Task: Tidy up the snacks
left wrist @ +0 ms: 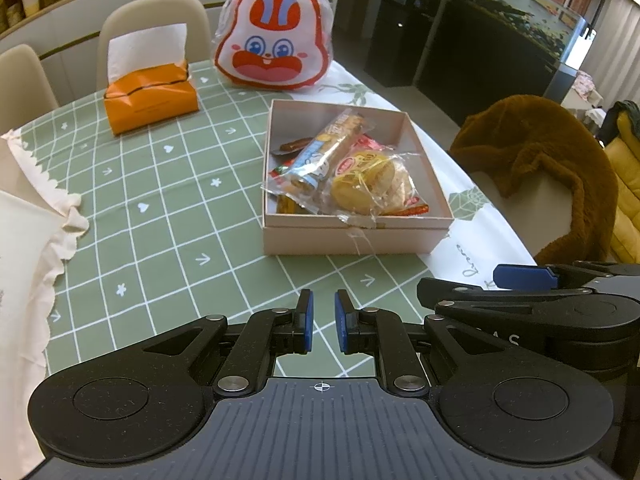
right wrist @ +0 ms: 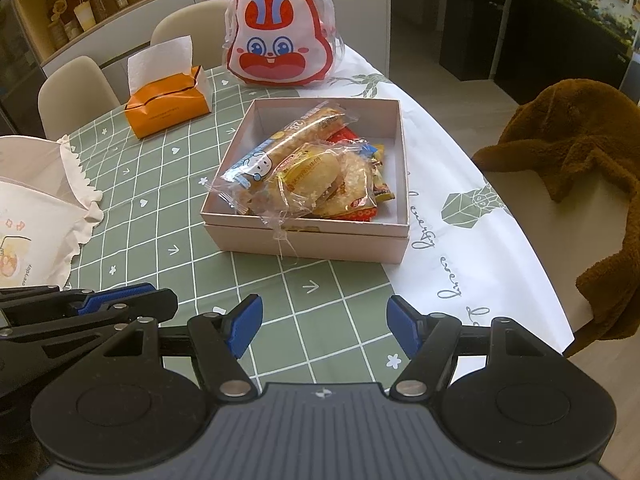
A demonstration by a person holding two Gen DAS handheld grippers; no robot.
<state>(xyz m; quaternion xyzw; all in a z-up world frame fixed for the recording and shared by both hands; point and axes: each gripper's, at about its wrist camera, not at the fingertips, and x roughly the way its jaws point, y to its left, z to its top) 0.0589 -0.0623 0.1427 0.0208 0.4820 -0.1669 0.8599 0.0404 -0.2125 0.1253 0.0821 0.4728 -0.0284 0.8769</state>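
Both tools are hovering low over the green grid-patterned tablecloth (left wrist: 160, 216), side by side. The left gripper (left wrist: 324, 322) is sitting with its blue pads drawn nearly together, nothing between them; the right gripper (right wrist: 324, 330) is standing with its pads apart, empty too. The wrapped snacks (right wrist: 304, 172) are piling up inside the shallow pale pink cardboard box (right wrist: 320, 242), just ahead of both. One clear wrapper is spilling over the near wall, so I'd be reaching for that loose corner gently, pinching film rather than crushing pastry. Smaller packets underneath are buried and hard to identify. The white frilled bag (right wrist: 36, 208) is running off frame.
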